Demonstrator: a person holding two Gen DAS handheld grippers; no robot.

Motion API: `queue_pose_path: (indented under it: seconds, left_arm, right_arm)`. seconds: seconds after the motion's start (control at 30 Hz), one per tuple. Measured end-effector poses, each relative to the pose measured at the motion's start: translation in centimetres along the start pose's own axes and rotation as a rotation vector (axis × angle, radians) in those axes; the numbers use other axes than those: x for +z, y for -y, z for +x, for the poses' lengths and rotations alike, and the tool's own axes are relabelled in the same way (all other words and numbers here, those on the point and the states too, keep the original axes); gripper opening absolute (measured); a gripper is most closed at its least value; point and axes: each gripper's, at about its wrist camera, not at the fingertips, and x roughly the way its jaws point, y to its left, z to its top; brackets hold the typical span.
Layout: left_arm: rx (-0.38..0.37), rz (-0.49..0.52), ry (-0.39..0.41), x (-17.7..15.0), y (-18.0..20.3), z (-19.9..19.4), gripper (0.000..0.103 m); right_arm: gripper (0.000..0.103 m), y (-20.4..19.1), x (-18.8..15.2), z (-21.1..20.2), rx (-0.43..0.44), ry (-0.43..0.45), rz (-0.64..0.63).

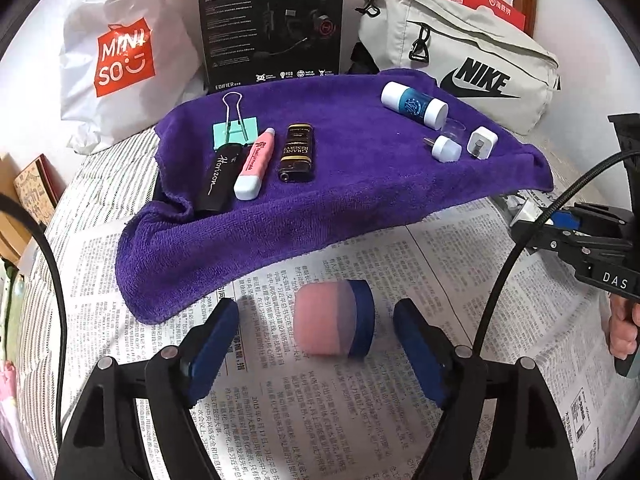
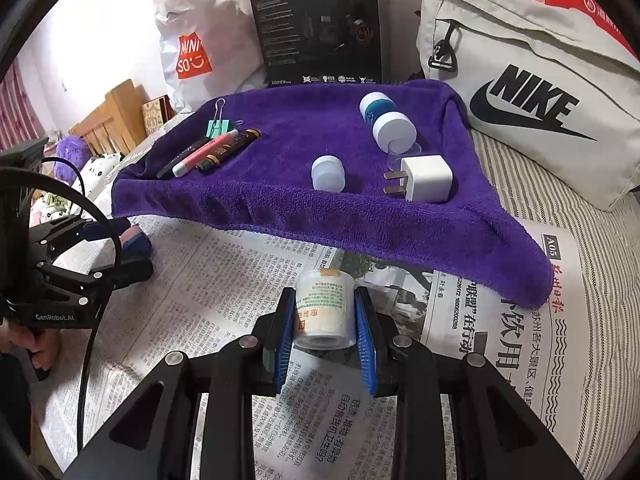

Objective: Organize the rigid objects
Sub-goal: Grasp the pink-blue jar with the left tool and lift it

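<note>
Newspaper (image 1: 360, 400) spread over the bed, underlying everything up front. Purple towel (image 1: 360, 184) draped beyond it at twelve o'clock in both views, carrying two groups of items. Nike bag (image 2: 540, 120) slumped at two o'clock behind the towel, black headset box (image 1: 272, 20) upright at twelve, Miniso bag (image 1: 120, 60) at eleven.

On the towel's ten o'clock side, lined up side by side: black Horizon pen case (image 1: 218, 178), pink highlighter (image 1: 254, 164), dark lighter (image 1: 297, 153), with a mint binder clip (image 1: 234, 130) just behind. At one o'clock: white and teal bottle (image 1: 414, 103) on its side, white charger plug (image 2: 426, 178) near it, small white cap (image 2: 328, 173) just beside the plug.

Left gripper (image 1: 316, 330) with tongs spread wide apart, pads clear on both sides of a pink and blue eraser (image 1: 334, 324) lying blurred on the newspaper between them, touching neither.

Right gripper (image 2: 325, 332) with tongs clamped on a small white labelled bottle (image 2: 325, 308), blue pads pressed against both sides, just short of the towel's near edge.
</note>
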Motion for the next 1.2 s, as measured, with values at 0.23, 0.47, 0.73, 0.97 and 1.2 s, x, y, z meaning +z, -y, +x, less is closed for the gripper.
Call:
queue_pose_path:
  seconds: [0.23, 0.47, 0.73, 0.97, 1.2]
  left_arm:
    - [-0.001, -0.002, 0.001, -0.1, 0.4, 0.0, 0.079]
    - [0.003, -0.001, 0.002, -0.1, 0.3, 0.0, 0.078]
    - [-0.005, 0.009, 0.027, -0.2, 0.4, -0.4, 0.036]
    - [-0.005, 0.012, 0.030, -0.1, 0.5, -0.5, 0.035]
    - [-0.006, 0.011, 0.030, -0.2, 0.6, -0.5, 0.035]
  right_arm:
    - [0.031, -1.0, 0.1, 0.2, -0.063, -0.007, -0.055]
    - [0.031, -1.0, 0.1, 0.1, -0.060, -0.007, -0.052]
    - [0.031, -1.2, 0.1, 0.2, -0.069, -0.009, -0.060]
    - [0.031, -1.2, 0.1, 0.2, -0.070, -0.009, -0.060]
    - [0.030, -1.2, 0.0, 0.1, -0.062, -0.007, -0.053]
